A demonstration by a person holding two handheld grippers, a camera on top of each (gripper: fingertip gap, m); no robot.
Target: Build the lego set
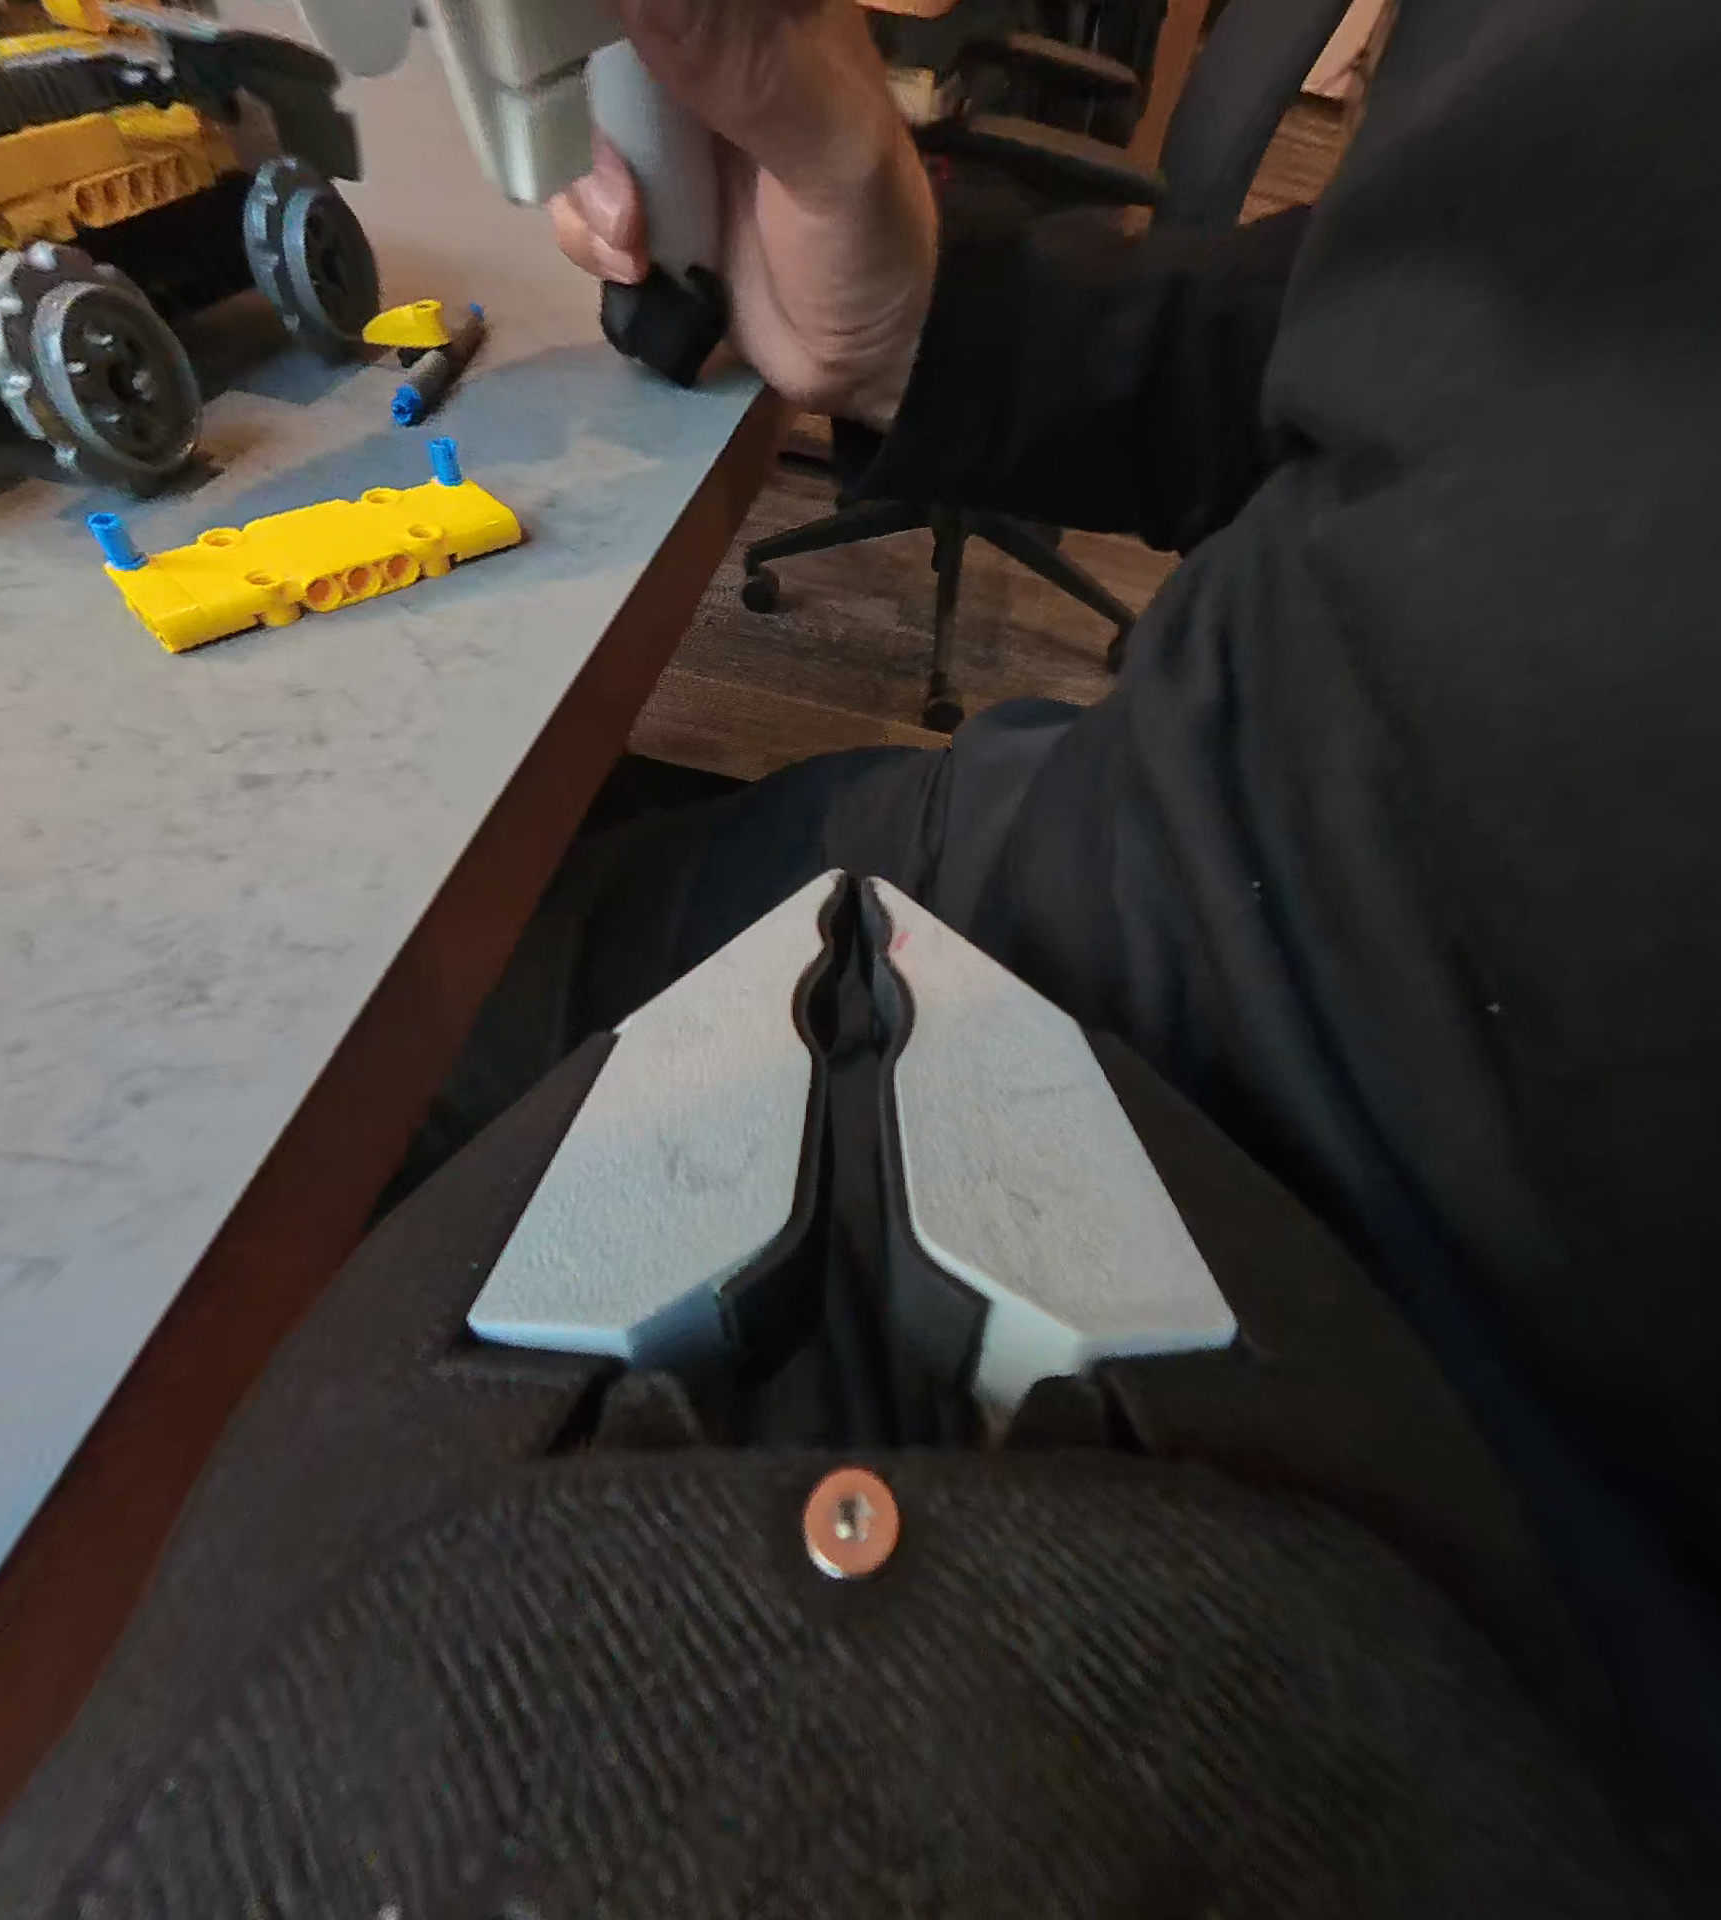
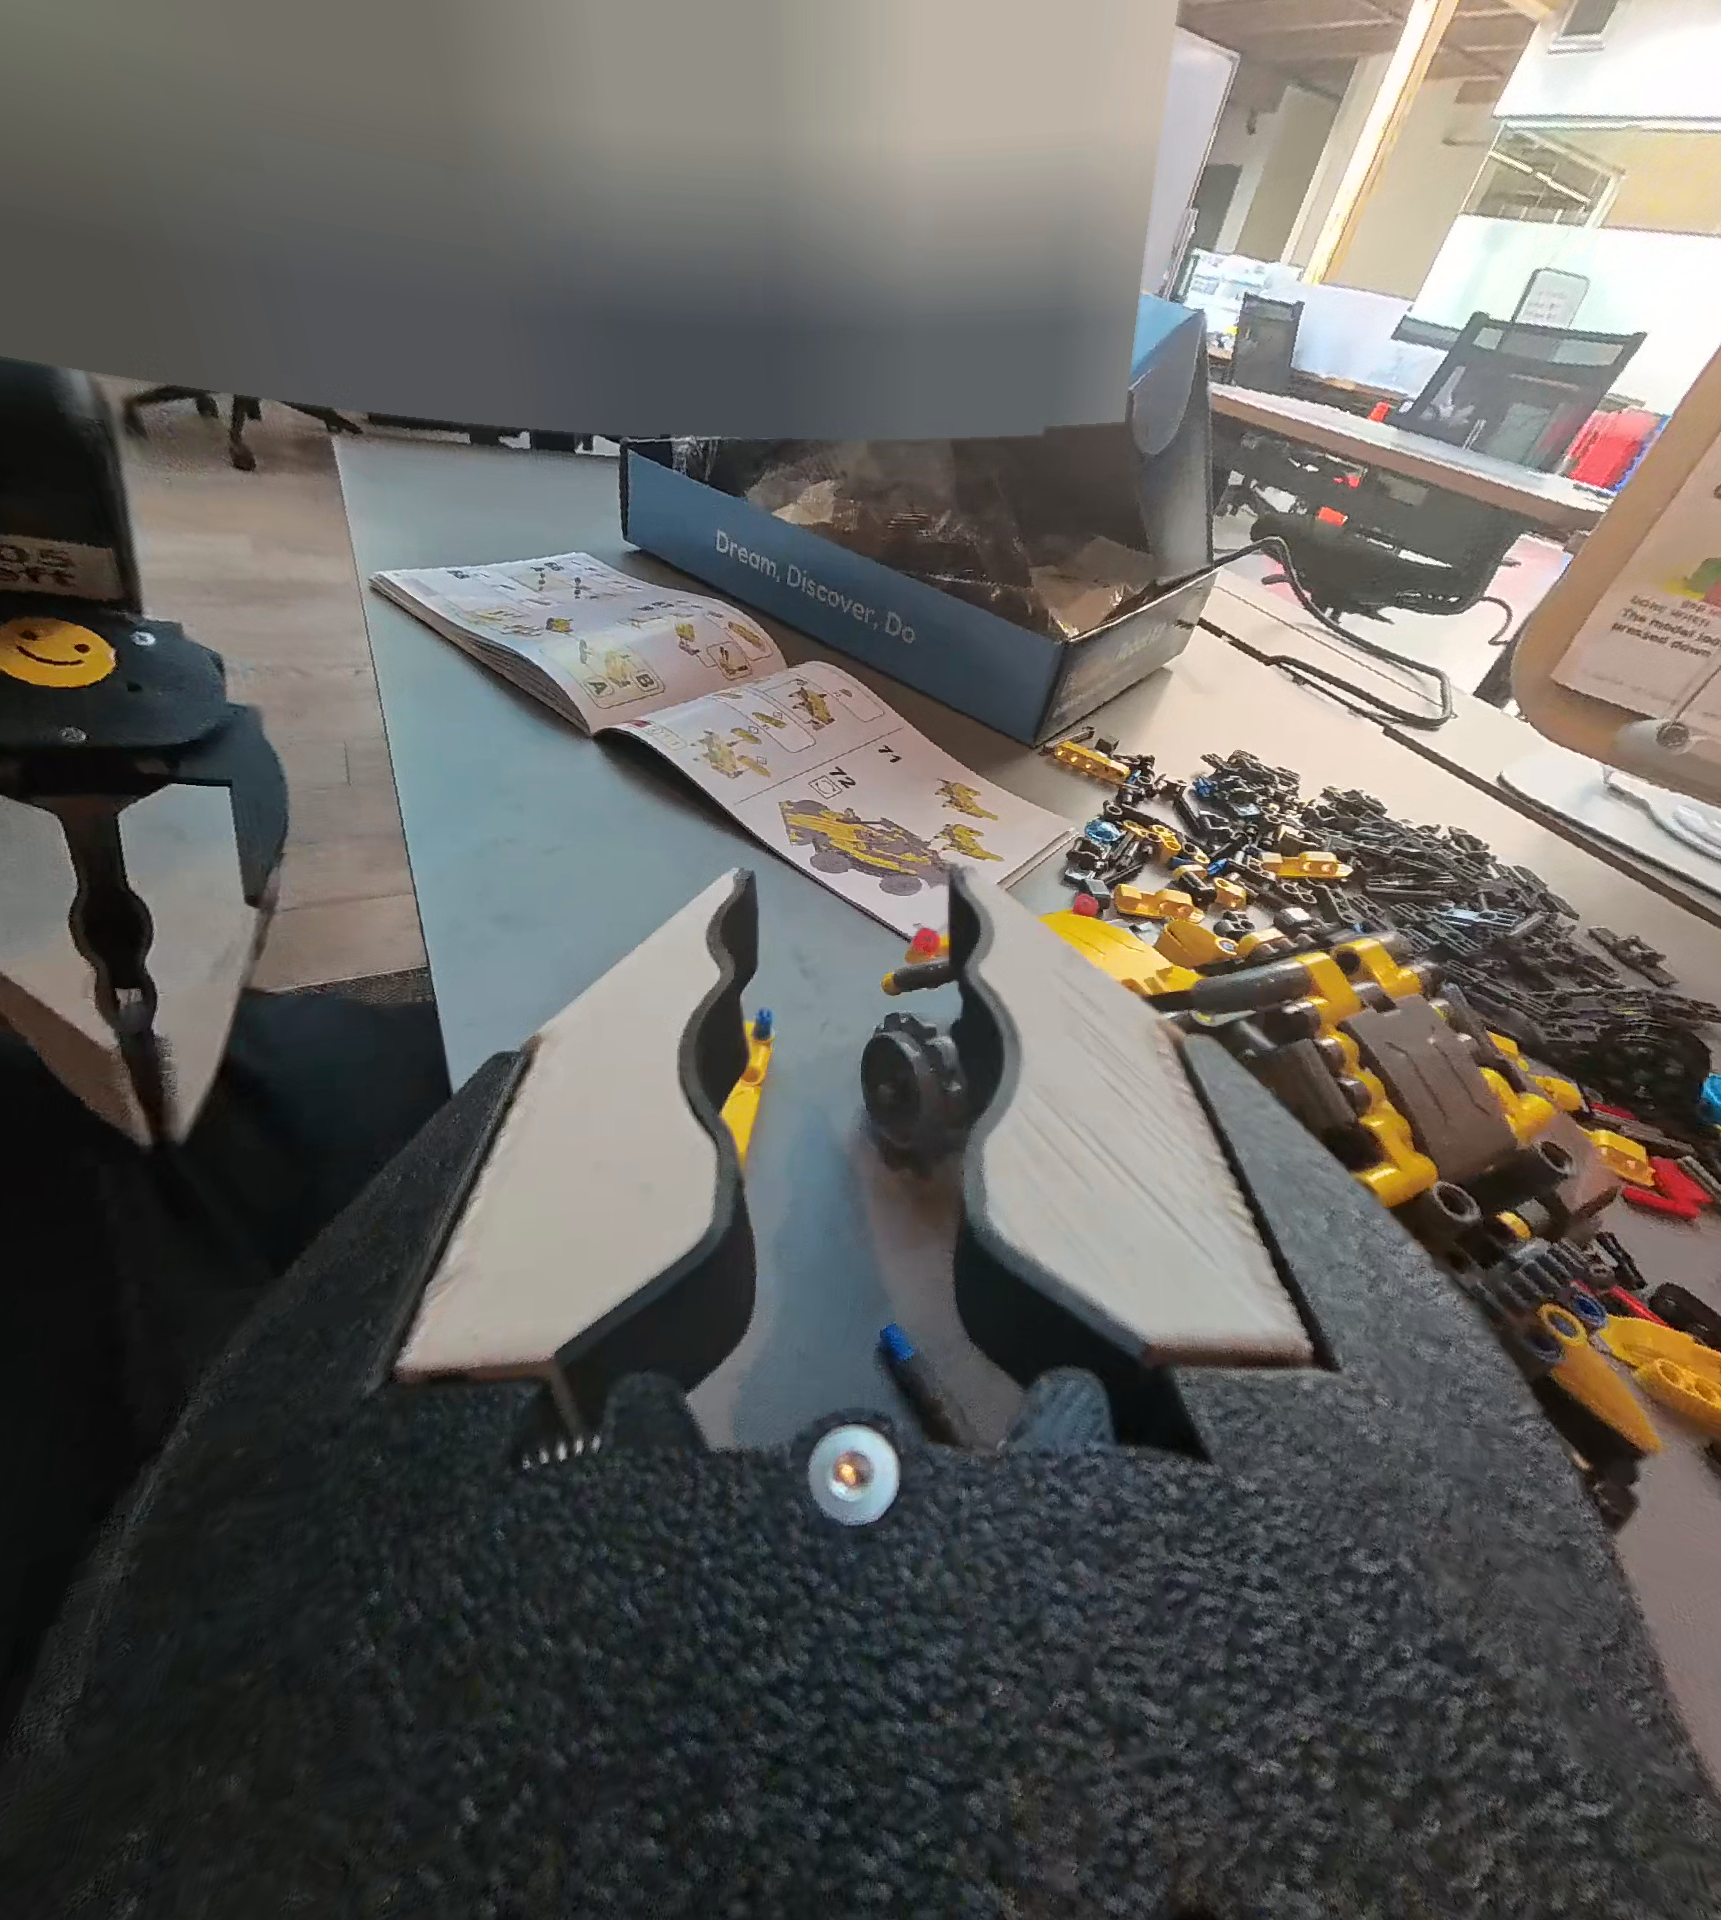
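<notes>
My left gripper is shut with nothing visible between its pads. It hangs off the table's edge, in front of a person's dark clothing, and also shows shut in the right wrist view. My right gripper is open above the grey table. A black gear-like wheel stands between its fingers, close to the right finger, and is not gripped. A yellow panel with blue pins lies on the table, partly hidden behind the left finger. A black axle with a blue tip lies beside it.
A yellow and black vehicle model stands on the table. An open instruction booklet, a blue box and a pile of loose parts lie beyond. A hand holds the right gripper's handle. An office chair stands on the floor. Spacing between my two grippers at the tips: around 20 cm.
</notes>
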